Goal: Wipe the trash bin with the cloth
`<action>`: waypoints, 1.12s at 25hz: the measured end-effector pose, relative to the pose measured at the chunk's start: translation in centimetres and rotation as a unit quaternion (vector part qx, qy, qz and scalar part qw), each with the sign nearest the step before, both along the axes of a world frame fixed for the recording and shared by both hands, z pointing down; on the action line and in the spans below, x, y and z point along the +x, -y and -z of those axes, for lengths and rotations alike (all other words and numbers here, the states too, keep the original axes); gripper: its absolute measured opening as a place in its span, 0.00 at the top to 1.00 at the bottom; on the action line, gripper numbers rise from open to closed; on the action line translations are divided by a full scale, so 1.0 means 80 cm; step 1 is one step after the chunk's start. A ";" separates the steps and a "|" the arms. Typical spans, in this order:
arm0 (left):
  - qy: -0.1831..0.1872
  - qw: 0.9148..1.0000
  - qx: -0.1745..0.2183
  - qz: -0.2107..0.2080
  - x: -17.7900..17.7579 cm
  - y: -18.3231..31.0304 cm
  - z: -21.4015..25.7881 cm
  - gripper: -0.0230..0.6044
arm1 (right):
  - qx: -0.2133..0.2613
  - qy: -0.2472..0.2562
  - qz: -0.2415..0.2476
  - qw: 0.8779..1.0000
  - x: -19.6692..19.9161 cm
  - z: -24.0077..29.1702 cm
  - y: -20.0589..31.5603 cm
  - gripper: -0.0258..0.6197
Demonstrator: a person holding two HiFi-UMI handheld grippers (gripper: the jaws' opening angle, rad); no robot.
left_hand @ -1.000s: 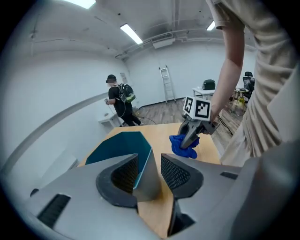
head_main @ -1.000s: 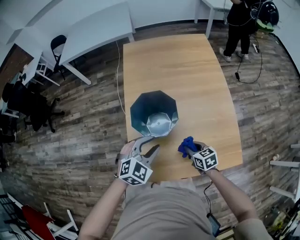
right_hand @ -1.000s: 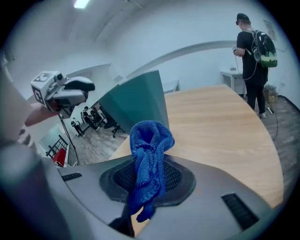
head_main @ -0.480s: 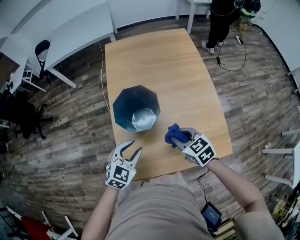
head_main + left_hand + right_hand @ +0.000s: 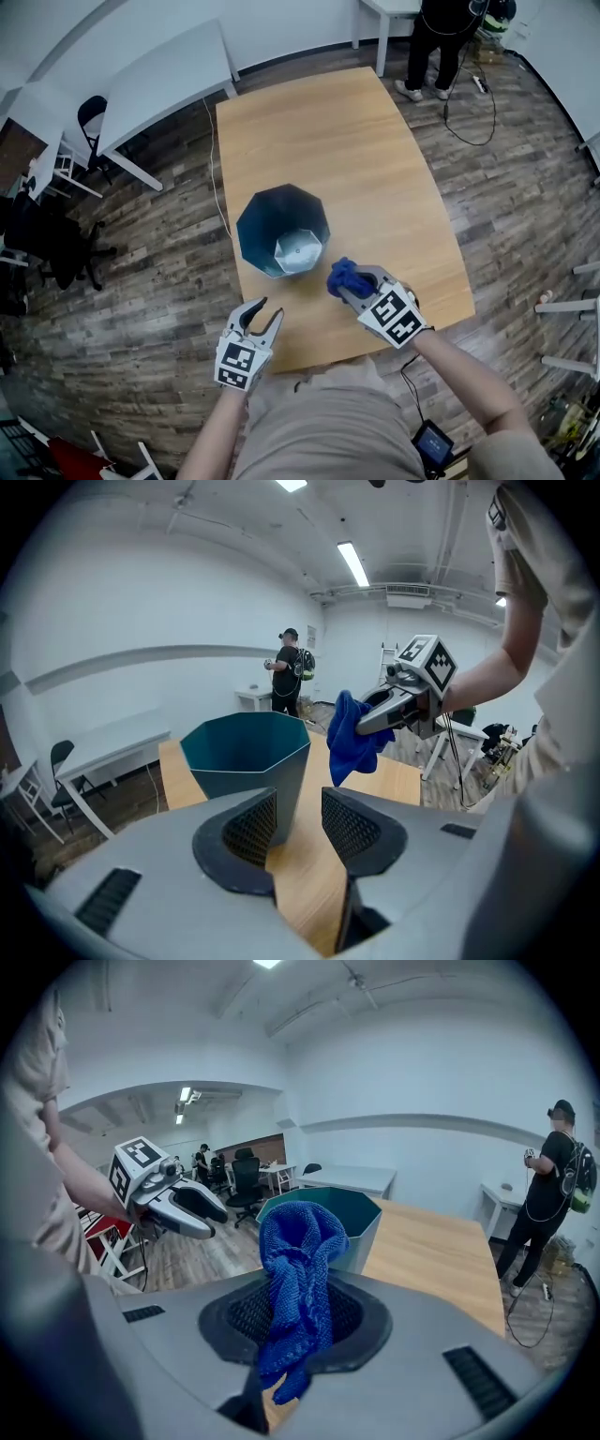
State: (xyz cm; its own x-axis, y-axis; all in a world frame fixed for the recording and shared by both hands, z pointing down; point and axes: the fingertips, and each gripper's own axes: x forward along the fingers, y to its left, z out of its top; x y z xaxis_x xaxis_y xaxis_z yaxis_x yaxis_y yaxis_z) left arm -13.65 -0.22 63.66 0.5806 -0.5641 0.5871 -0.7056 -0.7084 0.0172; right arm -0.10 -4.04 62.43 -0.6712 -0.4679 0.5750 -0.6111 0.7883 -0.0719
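On the table [image 5: 375, 159], your bin [image 5: 281, 225] stands upright with the cloth [image 5: 339, 274] held beside it.
Your right gripper [image 5: 346, 285] is clenched on the blue cloth, which bunches between its jaws and dangles clear of the tabletop, just beside the bin's near right side. Your left gripper [image 5: 266, 311] is released, its jaws apart with nothing between them, near the table's front edge and aimed at the bin without touching it. That teal, many-sided bin sits open-topped near the left edge. A person [image 5: 448, 37] stands beyond the far end.
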 end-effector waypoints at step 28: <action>-0.054 0.997 0.064 -0.002 -0.083 -0.219 0.096 0.73 | 0.066 0.052 -0.091 0.992 -0.092 0.102 -0.228 0.84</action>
State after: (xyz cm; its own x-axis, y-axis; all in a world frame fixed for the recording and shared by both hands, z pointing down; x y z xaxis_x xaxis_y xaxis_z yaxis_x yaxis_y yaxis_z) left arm -20.28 17.29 55.94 0.6392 -0.6273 0.4450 -0.7013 -0.7128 0.0026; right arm -7.44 14.22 54.28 -0.6209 -0.6535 0.4329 -0.7391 0.6721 -0.0455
